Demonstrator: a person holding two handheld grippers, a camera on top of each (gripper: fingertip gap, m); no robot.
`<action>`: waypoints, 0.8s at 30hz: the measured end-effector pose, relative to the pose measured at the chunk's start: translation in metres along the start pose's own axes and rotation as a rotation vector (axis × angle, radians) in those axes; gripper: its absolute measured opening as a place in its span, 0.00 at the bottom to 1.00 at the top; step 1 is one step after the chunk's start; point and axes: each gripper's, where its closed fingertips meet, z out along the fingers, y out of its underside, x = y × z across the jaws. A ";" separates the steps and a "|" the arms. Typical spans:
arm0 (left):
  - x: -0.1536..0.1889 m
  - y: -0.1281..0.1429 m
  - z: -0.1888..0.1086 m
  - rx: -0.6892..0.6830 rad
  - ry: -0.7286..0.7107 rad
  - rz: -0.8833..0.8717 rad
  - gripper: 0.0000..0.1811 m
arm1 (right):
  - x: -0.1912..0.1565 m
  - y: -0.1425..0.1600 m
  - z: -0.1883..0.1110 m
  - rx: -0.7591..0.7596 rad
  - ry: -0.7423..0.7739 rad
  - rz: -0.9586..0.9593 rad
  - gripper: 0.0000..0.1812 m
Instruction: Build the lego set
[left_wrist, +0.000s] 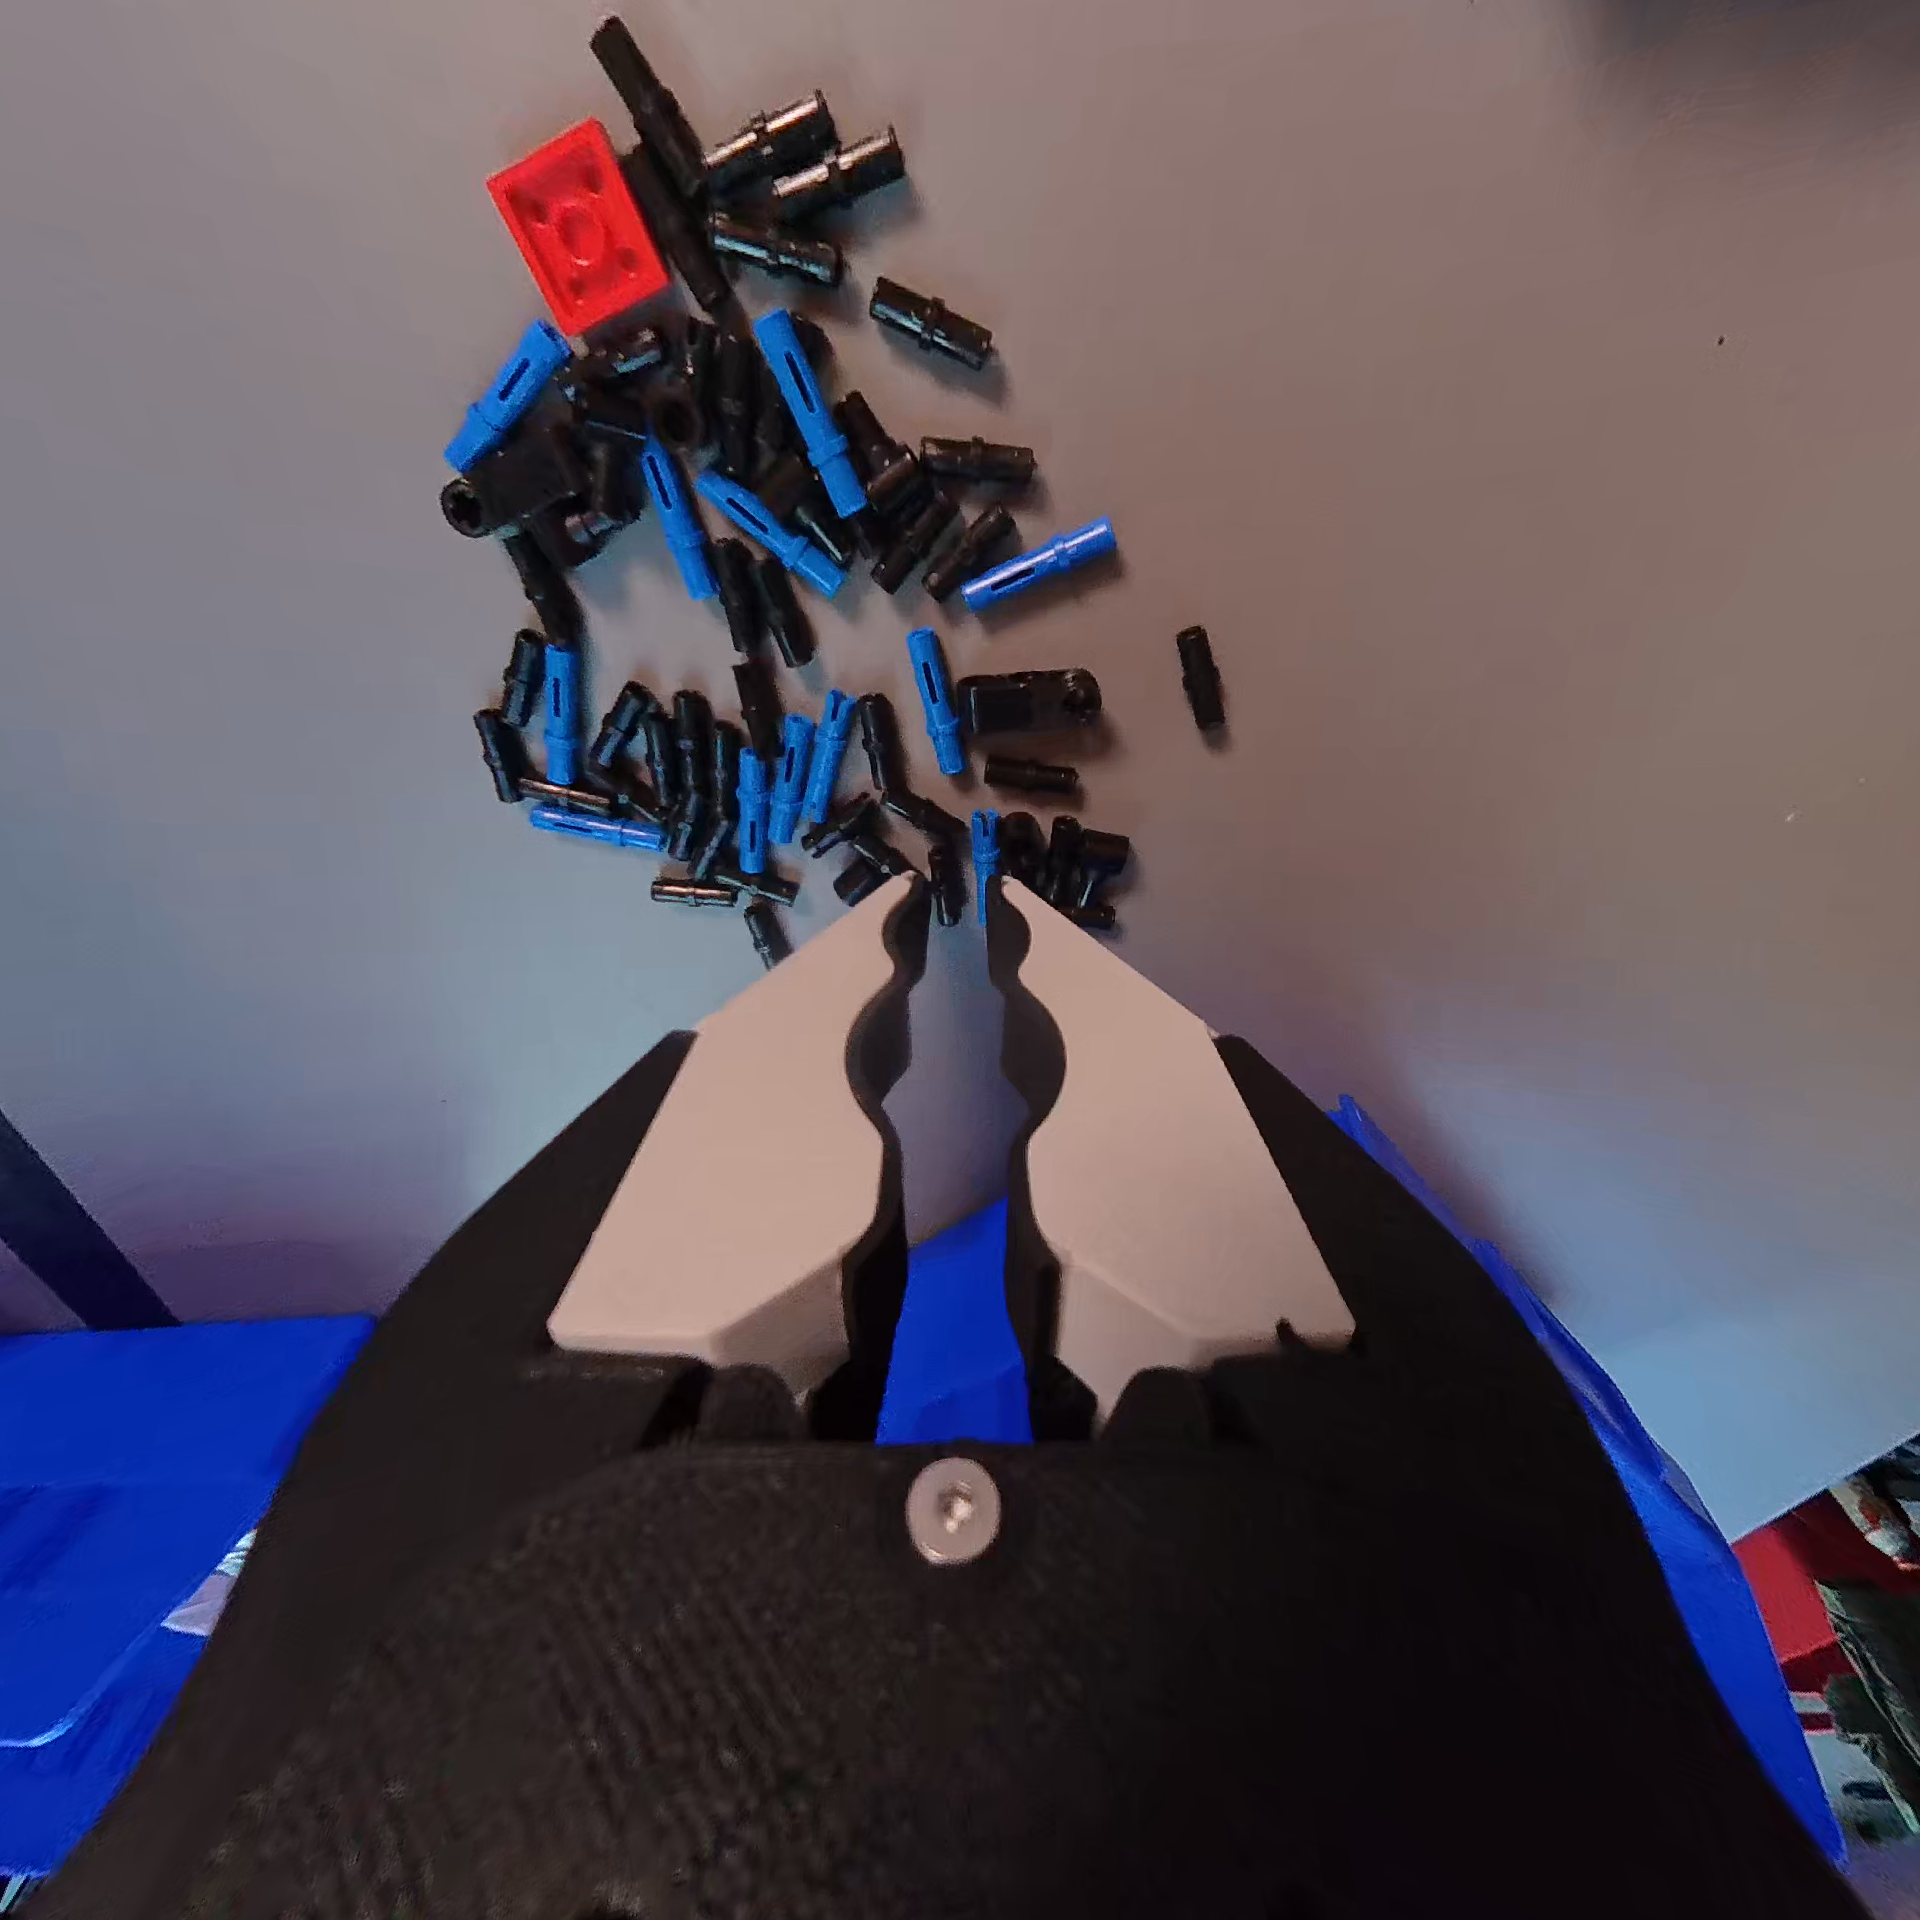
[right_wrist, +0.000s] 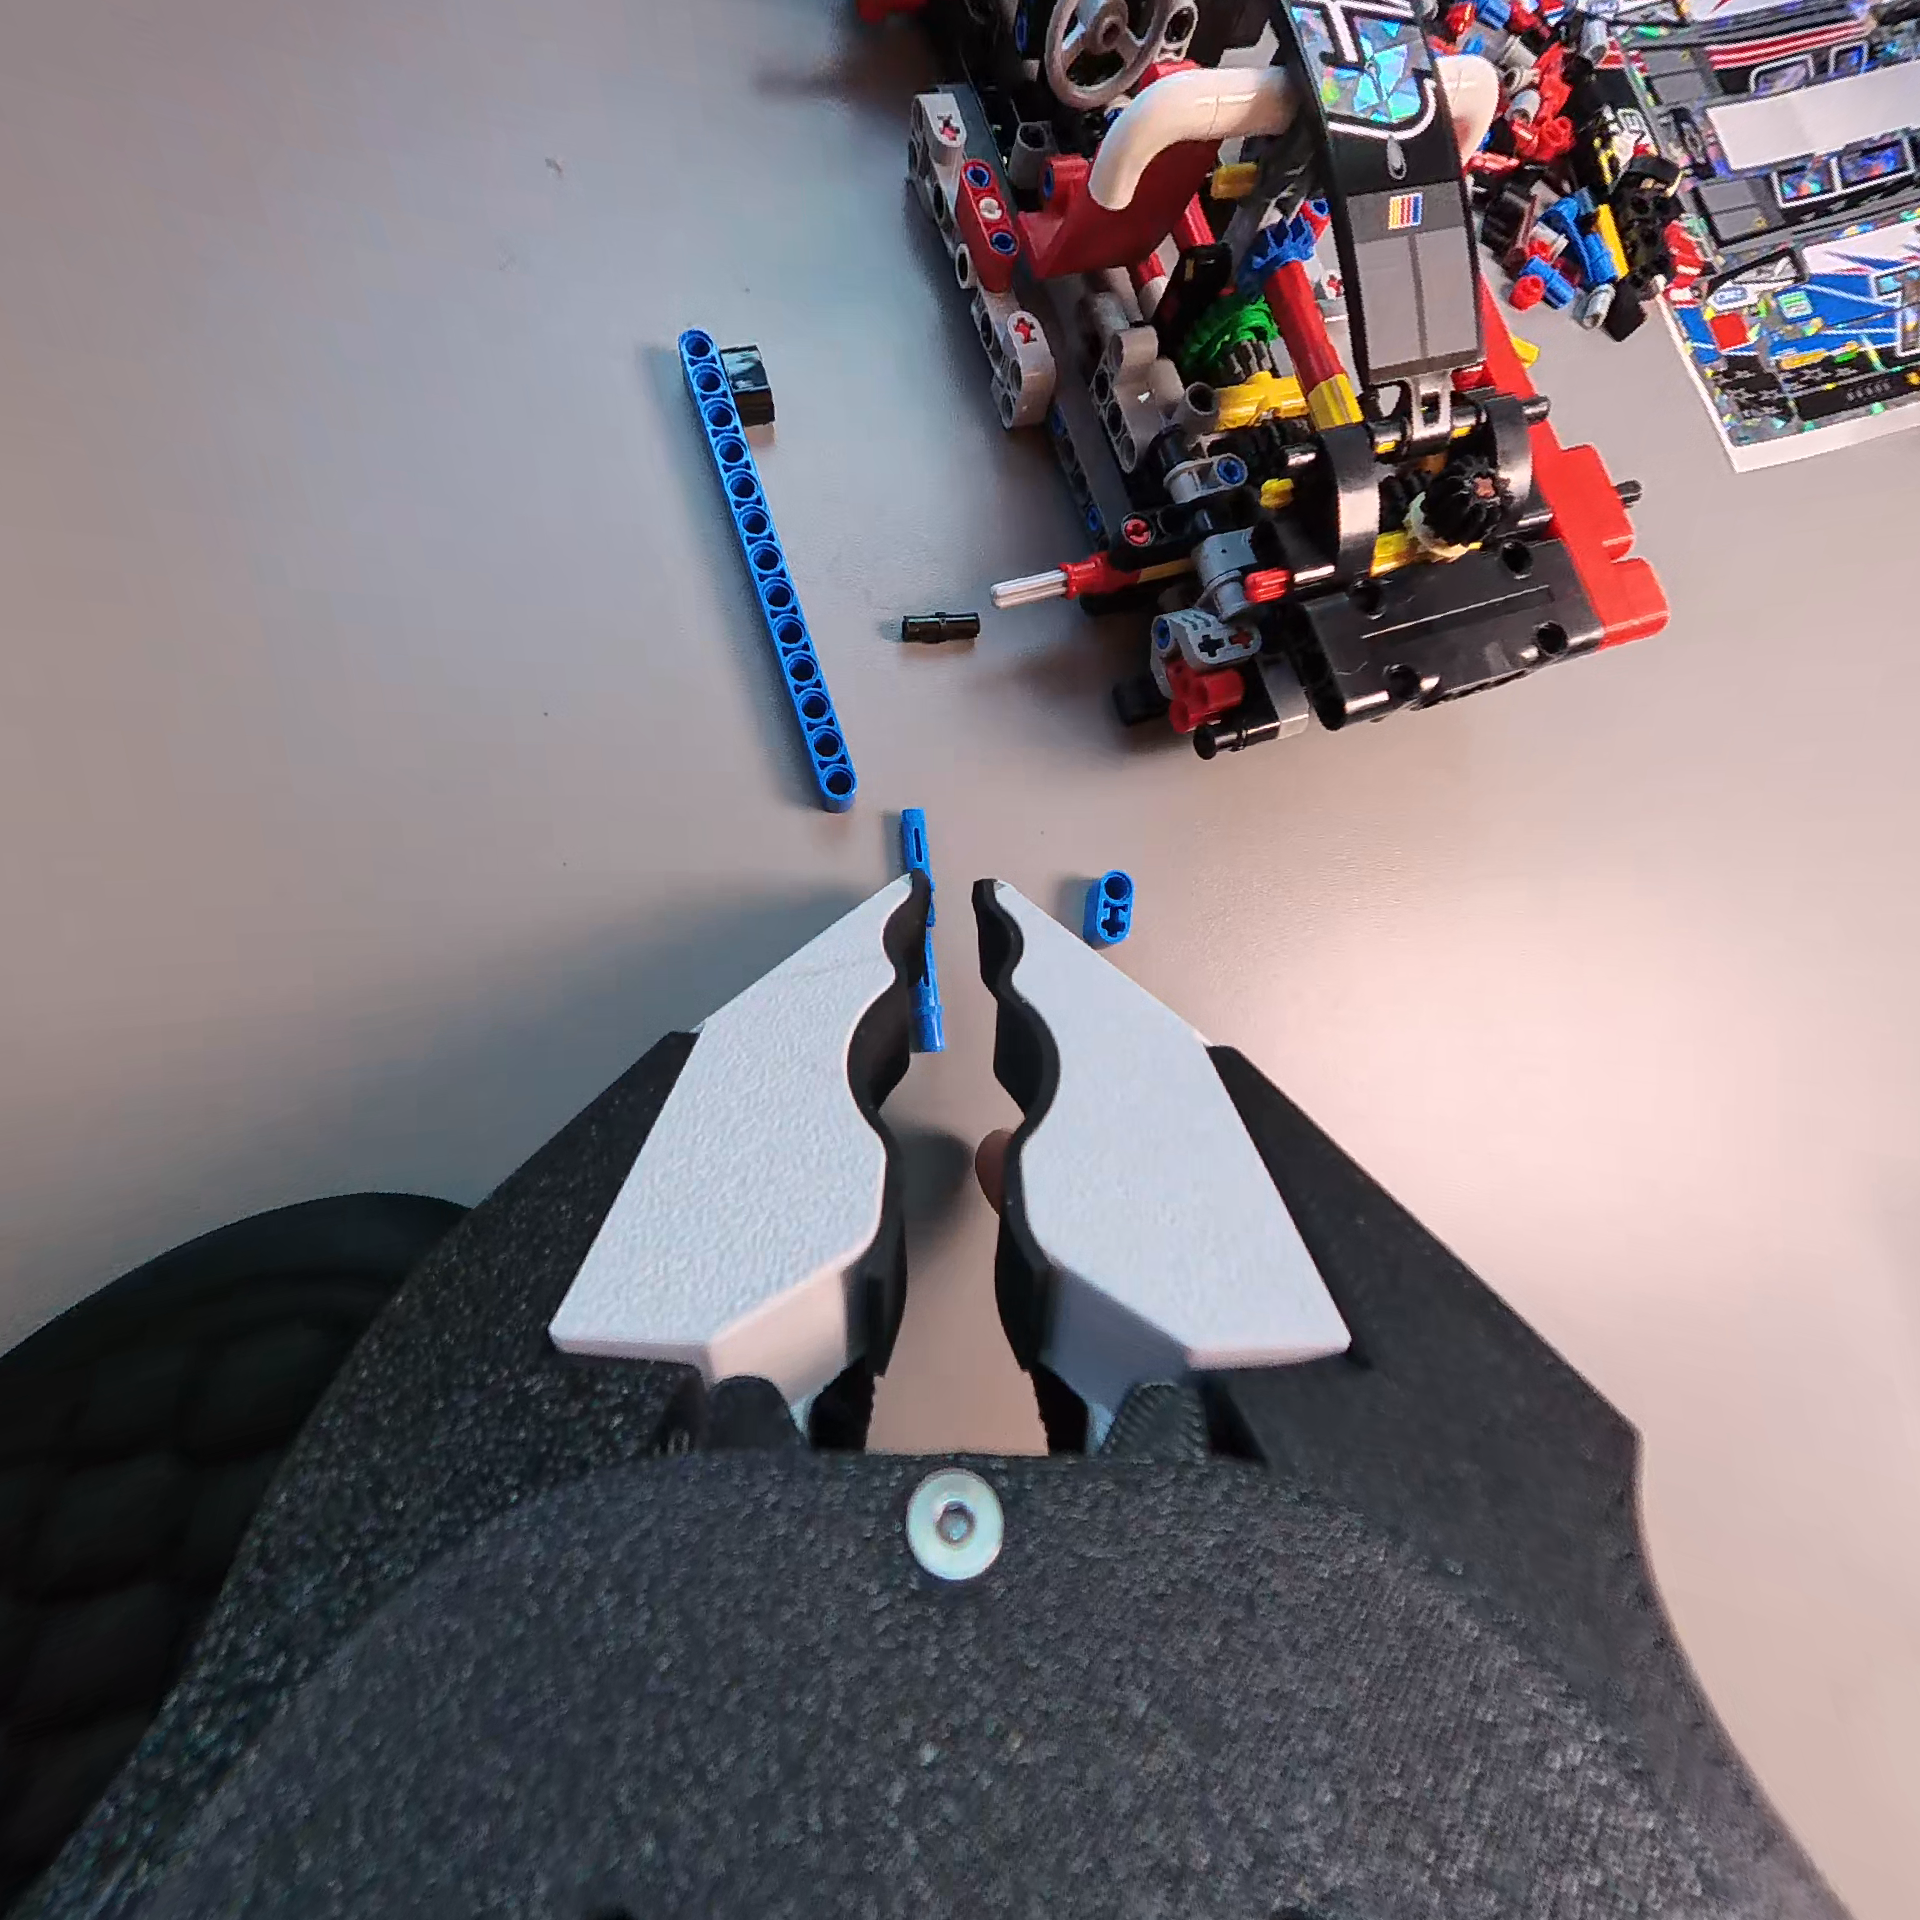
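While hovering at the near edge of the pin pile (left_wrist: 790, 582), left claw (left_wrist: 956, 899) gapes a crack, a blue pin (left_wrist: 985, 862) between the tips, not clearly pinched. Right claw (right_wrist: 948, 896): slightly parted, long blue pin (right_wrist: 923, 935) against one finger. Probably fetching pins; next needs a firm pinch, then over to the blue beam (right_wrist: 767, 569) and half-built car (right_wrist: 1299, 416). Plain grey surface (right_wrist: 364, 468), sticker sheet (right_wrist: 1808, 312) at the back.
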 end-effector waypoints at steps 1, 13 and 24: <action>0.001 -0.001 0.000 0.008 0.003 -0.002 0.05 | 0.000 0.000 0.000 0.002 0.000 0.002 0.04; 0.004 -0.001 -0.001 0.004 -0.051 0.048 0.02 | 0.000 -0.004 0.001 0.021 -0.003 -0.001 0.03; 0.014 -0.008 -0.001 0.026 -0.001 0.074 0.01 | -0.002 -0.002 -0.002 0.035 -0.002 0.009 0.03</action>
